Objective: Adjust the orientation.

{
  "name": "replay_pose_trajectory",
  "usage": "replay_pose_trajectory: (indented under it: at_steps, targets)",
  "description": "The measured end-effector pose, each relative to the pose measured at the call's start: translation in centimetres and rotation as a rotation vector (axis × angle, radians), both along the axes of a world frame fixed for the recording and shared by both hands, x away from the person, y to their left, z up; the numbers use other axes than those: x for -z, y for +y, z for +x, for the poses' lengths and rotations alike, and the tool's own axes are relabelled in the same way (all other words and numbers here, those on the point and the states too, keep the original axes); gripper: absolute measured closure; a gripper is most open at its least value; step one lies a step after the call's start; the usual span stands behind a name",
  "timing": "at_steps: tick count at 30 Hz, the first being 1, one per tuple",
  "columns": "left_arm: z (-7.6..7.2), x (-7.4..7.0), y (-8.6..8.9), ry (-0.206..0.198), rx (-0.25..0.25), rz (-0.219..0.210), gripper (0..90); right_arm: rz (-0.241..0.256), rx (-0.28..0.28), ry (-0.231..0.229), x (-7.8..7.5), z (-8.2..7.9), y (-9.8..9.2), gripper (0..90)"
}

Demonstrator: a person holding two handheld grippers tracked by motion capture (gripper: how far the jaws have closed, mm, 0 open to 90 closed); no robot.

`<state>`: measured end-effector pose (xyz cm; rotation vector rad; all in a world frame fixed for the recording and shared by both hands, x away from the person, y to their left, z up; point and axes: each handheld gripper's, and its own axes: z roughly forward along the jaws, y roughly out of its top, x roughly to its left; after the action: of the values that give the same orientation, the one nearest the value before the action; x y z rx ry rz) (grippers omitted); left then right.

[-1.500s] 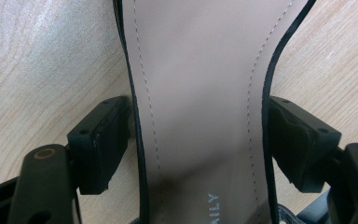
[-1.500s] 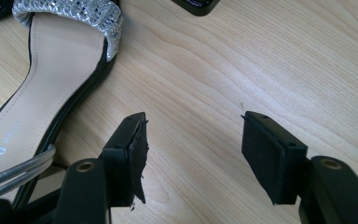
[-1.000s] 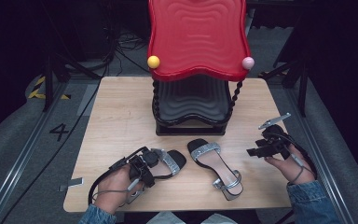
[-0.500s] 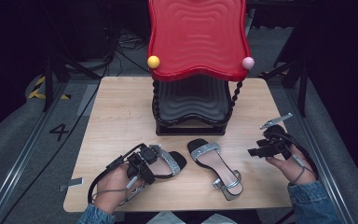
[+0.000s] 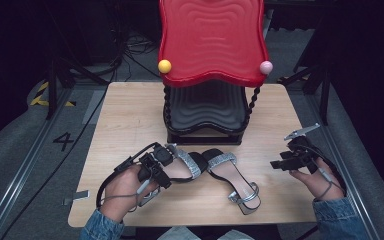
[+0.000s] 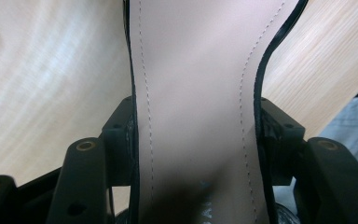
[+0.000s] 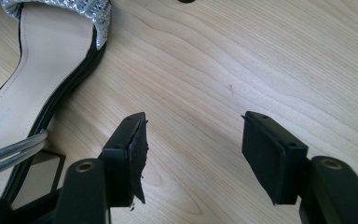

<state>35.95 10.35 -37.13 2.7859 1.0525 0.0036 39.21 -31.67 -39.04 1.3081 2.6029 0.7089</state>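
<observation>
Denim cuffs at the bottom edge of the high view, that's me, one gripper in each hand. My left gripper (image 5: 161, 161) has its jaws closed around the left sandal (image 5: 187, 162), gripping it across the narrow waist of the sole. In the left gripper view the pale pink insole (image 6: 196, 93) with its stitching runs right up between the two black jaws, and both pads press on the black edges of the sole. That sandal lies on the light wood bench (image 5: 130, 120), a bit left of centre near my side, its silver strap (image 5: 186, 161) crossing just past the gripper.

My right gripper (image 5: 280, 163) is over on the right side of the bench with its jaws wide apart and nothing between them, just bare wood grain in the right gripper view. The pad on one jaw looks torn and ragged at its tip.

Between my two hands is the right sandal (image 5: 232, 180), toe pointing away from me with a glittery silver toe band (image 5: 220, 159), and thin silver ankle straps (image 5: 247, 196) at the heel end closer to me. Its toe sits just beside the toe of the other sandal, and it's well apart from my right gripper.

Farther back in the middle of the bench stands a black tiered rack (image 5: 205, 115) with twisted posts, topped by a wavy red tray (image 5: 210, 40). A yellow ball (image 5: 164, 66) and a pink ball (image 5: 265, 67) sit at its front corners.
</observation>
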Motion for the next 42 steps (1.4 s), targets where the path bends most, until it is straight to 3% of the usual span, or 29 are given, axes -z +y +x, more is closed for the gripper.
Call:
replay_pose_trajectory:
  at_steps: [18,27,31,36,42]
  targets:
    - [0.7,-8.2,-0.7,-0.143,0.012,-0.042,42.9,0.021,-0.002,0.009,0.1,-0.2,-0.1,40.9]
    - [1.3,-11.9,-1.5,-0.170,0.042,-0.081,42.9,0.030,0.012,0.011,0.1,-0.7,-0.6,41.0]
    - [1.3,-13.6,-1.9,-0.211,0.046,-0.101,42.9,0.030,0.021,0.013,0.2,-0.9,-1.0,41.0]
    - [1.5,-15.6,-2.1,-0.227,0.047,-0.138,42.9,0.051,0.021,0.005,-0.2,-1.1,-1.4,41.0]
    - [1.6,-17.1,-2.6,-0.248,0.054,-0.131,42.9,0.051,0.034,0.003,-0.2,-1.2,-1.8,41.1]
